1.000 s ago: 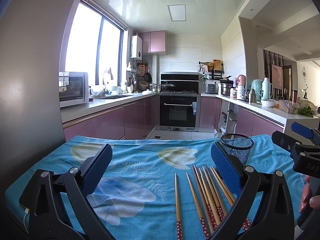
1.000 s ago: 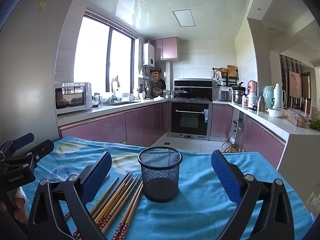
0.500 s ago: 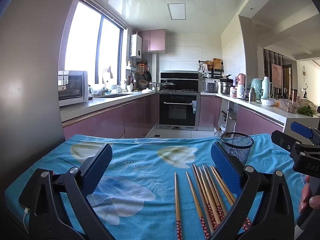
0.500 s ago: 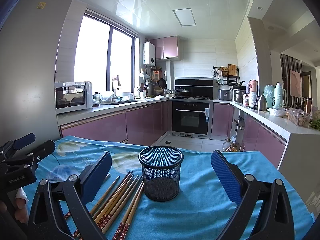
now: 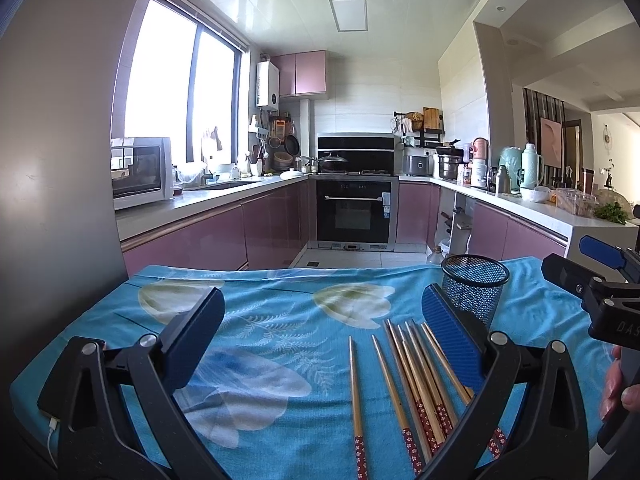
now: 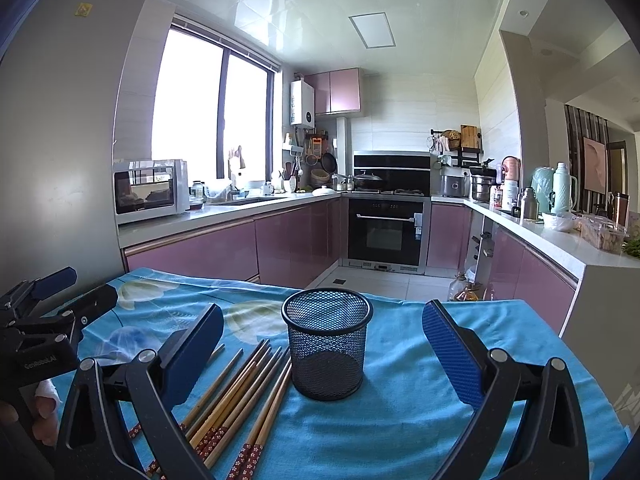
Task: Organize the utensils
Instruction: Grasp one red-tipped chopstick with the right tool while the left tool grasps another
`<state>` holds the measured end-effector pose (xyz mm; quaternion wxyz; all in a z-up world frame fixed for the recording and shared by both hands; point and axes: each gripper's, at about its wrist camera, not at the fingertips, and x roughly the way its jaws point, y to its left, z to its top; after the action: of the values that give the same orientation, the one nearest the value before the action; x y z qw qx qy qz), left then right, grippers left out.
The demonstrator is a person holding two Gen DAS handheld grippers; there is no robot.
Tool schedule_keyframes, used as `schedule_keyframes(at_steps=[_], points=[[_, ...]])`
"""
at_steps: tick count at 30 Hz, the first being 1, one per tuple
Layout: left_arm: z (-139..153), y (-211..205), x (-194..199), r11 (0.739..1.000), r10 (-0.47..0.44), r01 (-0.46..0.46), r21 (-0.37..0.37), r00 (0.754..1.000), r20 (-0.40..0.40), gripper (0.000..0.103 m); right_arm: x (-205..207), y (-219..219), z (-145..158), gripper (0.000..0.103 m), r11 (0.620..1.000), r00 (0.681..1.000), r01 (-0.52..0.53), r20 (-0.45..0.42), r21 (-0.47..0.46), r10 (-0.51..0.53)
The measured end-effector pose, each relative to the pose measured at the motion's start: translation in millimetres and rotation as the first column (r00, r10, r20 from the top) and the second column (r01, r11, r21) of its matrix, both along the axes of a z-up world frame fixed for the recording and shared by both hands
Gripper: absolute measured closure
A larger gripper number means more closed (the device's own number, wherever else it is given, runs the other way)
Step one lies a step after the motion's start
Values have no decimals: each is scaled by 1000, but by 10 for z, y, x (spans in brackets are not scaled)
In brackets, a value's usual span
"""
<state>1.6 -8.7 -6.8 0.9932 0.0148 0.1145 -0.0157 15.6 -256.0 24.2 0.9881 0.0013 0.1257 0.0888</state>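
Note:
Several wooden chopsticks (image 5: 416, 376) with red patterned ends lie side by side on the blue floral tablecloth (image 5: 260, 332); they also show in the right wrist view (image 6: 240, 392). A black mesh cup (image 6: 327, 354) stands upright and empty just right of them, also seen in the left wrist view (image 5: 474, 290). My left gripper (image 5: 320, 340) is open and empty, hovering above the cloth with the chopsticks near its right finger. My right gripper (image 6: 320, 356) is open and empty, with the cup between its fingers in view.
Beyond the table's far edge (image 5: 280, 270) is a kitchen with pink cabinets, an oven (image 5: 354, 210) and a microwave (image 5: 140, 172). A grey fridge wall (image 5: 52, 140) stands at the left. A white counter (image 6: 600, 256) lies at the right.
Both views have shifted very slightly upward; nothing on the table has moved and both grippers stay open.

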Motion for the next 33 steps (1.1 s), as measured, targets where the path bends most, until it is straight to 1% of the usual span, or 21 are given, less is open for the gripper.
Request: schedule_keyframes(at_steps=[4,6,8,9,12,13,14,15,16,17,18,20,22,24,26,27,29,31,32,33], points=[[-43,15,94,1000,-18,20,19,998,-64,6,75,26,-80,7,999,996,-51,-71,-12,50],[-92,21,176,999,-19,24,43,994,-112,6,146,64,-162,7,996,986,-92,-140,-22,88],[-163,15,264,997,-26,37,68,986,-165,6,234,111,-270,7,991,968,-129,-220,-32,119],[-199,13,301,996,-30,45,76,981,-191,7,278,143,-324,7,989,958,-140,-258,-45,124],[-339,-4,463,991,-50,82,104,959,-279,17,379,244,-488,8,983,926,-171,-351,-65,137],[-391,-23,510,989,-55,94,111,950,-308,19,418,261,-536,13,982,913,-180,-381,-57,145],[-440,-30,558,988,-62,105,112,941,-333,24,460,268,-584,17,982,900,-184,-409,-48,149],[-474,-32,598,988,-70,115,108,932,-355,29,492,283,-638,23,982,889,-186,-432,-39,151],[-513,-36,638,987,-80,127,101,923,-376,29,530,284,-675,28,982,878,-185,-455,-32,150],[-557,-50,679,986,-89,138,98,915,-392,30,570,283,-709,31,983,867,-182,-477,-29,146],[-599,-63,715,985,-92,144,100,910,-404,32,596,279,-724,36,984,856,-179,-497,-27,142],[-672,-101,777,982,-98,157,104,898,-429,37,656,272,-770,40,984,837,-177,-530,-20,139],[-717,-109,817,982,-109,168,89,882,-459,43,724,253,-814,49,985,815,-174,-562,-10,138],[-770,-104,882,982,-120,177,72,864,-488,46,768,245,-853,53,984,799,-177,-582,9,149],[-815,-114,939,981,-125,182,64,852,-508,49,791,274,-872,55,982,795,-188,-586,7,156],[-830,-125,963,981,-127,184,60,846,-518,53,794,296,-877,56,981,793,-192,-589,0,155],[-858,-130,1003,980,-139,193,45,831,-539,56,811,331,-878,58,980,789,-198,-594,-3,157],[-886,-135,1046,979,-148,201,35,818,-556,59,849,369,-898,61,979,781,-205,-606,-18,152],[-901,-140,1070,978,-152,205,31,811,-565,62,851,386,-896,61,978,782,-207,-606,-34,144],[-915,-141,1090,978,-158,209,24,804,-573,63,863,417,-890,61,976,782,-211,-608,-50,138]])
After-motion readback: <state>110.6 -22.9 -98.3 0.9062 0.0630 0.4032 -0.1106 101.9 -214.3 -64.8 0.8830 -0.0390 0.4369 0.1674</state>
